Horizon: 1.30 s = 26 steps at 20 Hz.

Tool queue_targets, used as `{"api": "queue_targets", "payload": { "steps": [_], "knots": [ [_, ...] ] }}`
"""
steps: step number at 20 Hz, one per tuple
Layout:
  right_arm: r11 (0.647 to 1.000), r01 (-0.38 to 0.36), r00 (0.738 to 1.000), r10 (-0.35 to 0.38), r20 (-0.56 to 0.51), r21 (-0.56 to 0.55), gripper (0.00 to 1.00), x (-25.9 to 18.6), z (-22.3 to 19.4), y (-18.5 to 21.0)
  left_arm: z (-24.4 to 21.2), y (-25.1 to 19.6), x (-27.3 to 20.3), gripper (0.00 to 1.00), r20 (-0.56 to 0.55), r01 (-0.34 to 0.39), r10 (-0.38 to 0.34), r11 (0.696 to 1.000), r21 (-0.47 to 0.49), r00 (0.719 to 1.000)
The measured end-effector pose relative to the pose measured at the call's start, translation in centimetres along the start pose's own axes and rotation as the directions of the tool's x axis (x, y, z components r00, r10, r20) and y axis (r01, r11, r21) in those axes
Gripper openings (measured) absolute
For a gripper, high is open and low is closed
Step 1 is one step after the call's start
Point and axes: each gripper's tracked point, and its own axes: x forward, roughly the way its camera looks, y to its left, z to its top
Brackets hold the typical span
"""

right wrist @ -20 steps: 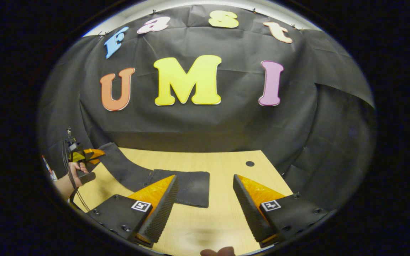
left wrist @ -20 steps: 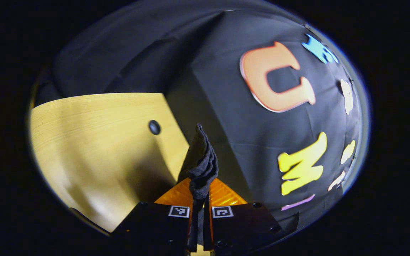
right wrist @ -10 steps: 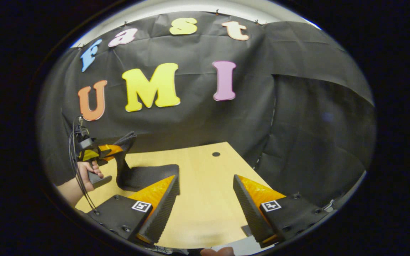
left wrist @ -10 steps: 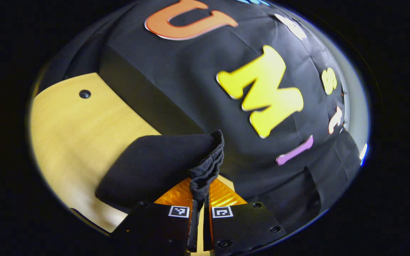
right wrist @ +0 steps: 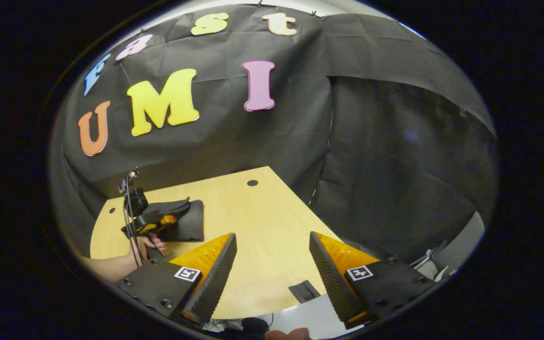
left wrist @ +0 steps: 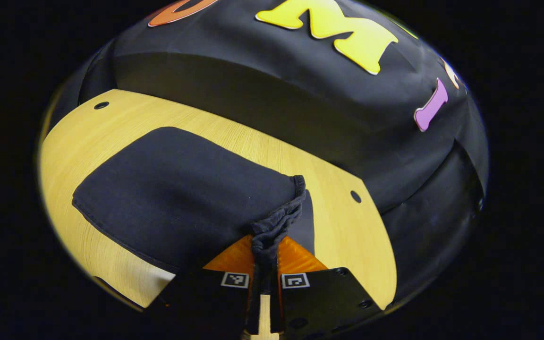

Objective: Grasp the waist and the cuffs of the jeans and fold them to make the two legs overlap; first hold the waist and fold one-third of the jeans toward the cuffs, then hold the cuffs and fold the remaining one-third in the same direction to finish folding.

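At table centre, left gripper (left wrist: 266,250) clenched on the bunched cuffs (left wrist: 274,226), laying them over the folded jeans (left wrist: 182,193): final third-fold. Next: lower, release. Right gripper (right wrist: 272,264), fingers spread and empty, near the table's (right wrist: 272,212) right edge

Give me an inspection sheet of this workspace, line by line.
Surface: light wooden table with small round holes near its edges.
Job's things: dark jeans lie folded on the table; a bunched edge is pinched at the near side.
Clutter: a small dark flat object at the table's near edge.
Grippers: left tongs shut on the jeans' bunched edge; right tongs open, empty, apart from the jeans.
Cables: black cables hang from the left tongs by the person's hand.
Surroundings: black cloth wall behind and beside the table.
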Motion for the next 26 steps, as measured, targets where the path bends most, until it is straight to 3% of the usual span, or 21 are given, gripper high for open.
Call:
{"api": "queue_targets", "payload": {
  "steps": [2,4,7,12,15,18,21,24,26],
  "knots": [
    [1.0,-0.025,1.0,0.025,-0.001,-0.012,0.94,0.6,0.2,1.0,-0.7,0.6,0.6,0.27,-0.008,-0.036,0.037,0.999,0.039,0.999],
    [0.999,-0.051,0.999,0.051,0.007,-0.017,0.96,0.9,0.8,1.9,-0.8,-0.2,0.6,0.32,-0.02,-0.03,0.031,0.998,0.062,0.999],
    [0.996,-0.081,0.996,0.082,0.024,-0.036,0.94,0.9,1.4,3.7,0.1,-1.5,-0.7,1.0,0.008,-0.042,0.042,0.988,0.146,0.999],
    [0.985,-0.145,0.982,0.155,0.105,-0.098,0.96,0.0,4.1,7.6,5.5,-3.2,-6.9,0.99,0.119,0.011,-0.036,0.979,0.205,0.992],
    [0.971,-0.197,0.957,0.221,0.187,-0.136,0.96,0.0,7.7,11.6,13.0,-3.4,-13.8,0.99,0.288,0.001,-0.082,0.963,0.271,0.954],
    [0.951,-0.267,0.907,0.304,0.291,-0.159,0.94,-1.0,12.3,16.5,19.8,-2.8,-21.0,0.98,0.435,-0.035,-0.102,0.955,0.296,0.895],
    [0.942,-0.283,0.837,0.334,0.433,-0.179,0.94,-2.3,16.0,20.5,23.4,-1.4,-28.0,0.98,0.551,-0.107,-0.081,0.948,0.301,0.831],
    [0.92,-0.333,0.776,0.391,0.494,-0.205,0.94,-4.3,16.3,24.8,25.4,-0.3,-33.0,0.98,0.644,-0.177,-0.056,0.94,0.291,0.763],
    [0.898,-0.374,0.744,0.439,0.504,-0.231,0.95,-5.2,16.1,27.1,25.8,0.6,-35.2,0.98,0.68,-0.226,-0.032,0.93,0.288,0.733]
  ]
}}
